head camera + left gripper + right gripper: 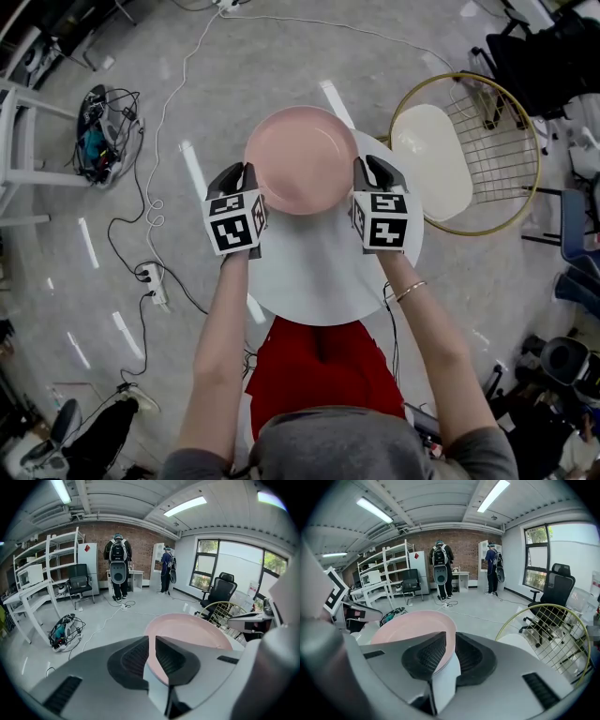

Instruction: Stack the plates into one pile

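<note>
The pink plate (302, 159) sits between my two claws, over the far edge of the table (309, 281), and it looks to me lifted clear of the top rather than resting on it. My left gripper (241, 175) is clenched on the plate's left rim and my right gripper (367, 173) on the opposite rim. In each gripper view the thin rim runs straight between the ribbed pads. I judge the plate stiff, smooth and breakable, light enough for two rim pinches but likely to slide if either grip slackens or the plate tilts. The rim is the only place to hold it, since the bowl is too wide and too shallow. Holding it at opposite points, as now, keeps it level. The cream plate (429, 159) lies on a gold-rimmed wire rack (511, 159) just beside the table's far right edge, and it looks like the pile's other member. Setting one plate on the other calls for a gentle, flat landing.
</note>
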The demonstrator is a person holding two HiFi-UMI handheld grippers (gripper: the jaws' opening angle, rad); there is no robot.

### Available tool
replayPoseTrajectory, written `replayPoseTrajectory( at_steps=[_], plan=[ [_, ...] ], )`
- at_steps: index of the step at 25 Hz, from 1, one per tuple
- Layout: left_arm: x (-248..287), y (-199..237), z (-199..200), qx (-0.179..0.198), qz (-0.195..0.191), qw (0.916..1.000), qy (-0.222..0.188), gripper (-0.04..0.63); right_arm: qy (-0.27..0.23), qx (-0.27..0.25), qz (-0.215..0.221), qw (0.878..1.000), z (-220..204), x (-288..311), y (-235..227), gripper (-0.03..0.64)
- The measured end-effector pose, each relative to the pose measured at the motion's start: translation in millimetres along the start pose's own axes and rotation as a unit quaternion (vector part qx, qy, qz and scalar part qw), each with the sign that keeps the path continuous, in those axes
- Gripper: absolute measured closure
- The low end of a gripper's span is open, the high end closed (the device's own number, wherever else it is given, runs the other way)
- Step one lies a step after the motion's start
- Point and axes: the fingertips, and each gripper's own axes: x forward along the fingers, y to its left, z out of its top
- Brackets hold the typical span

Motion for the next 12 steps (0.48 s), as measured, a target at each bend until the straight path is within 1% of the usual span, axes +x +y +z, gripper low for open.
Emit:
replayPoseTrajectory(
  at_steps=[6,12],
  plan=[
    [-27.0,-8.3,11.0,0.004,-0.01,0.9994,-0.032,0.561,-0.026,0.014,0.023,0.999,6.2,-25.8,7.4,0.54],
    [-56.9,-26.6,14.4,0.017,-0.029,0.9977,-0.059,0.578,-0.061,0.031,0.044,0.997,13.5,-61.9,11.4,0.547]
  ],
)
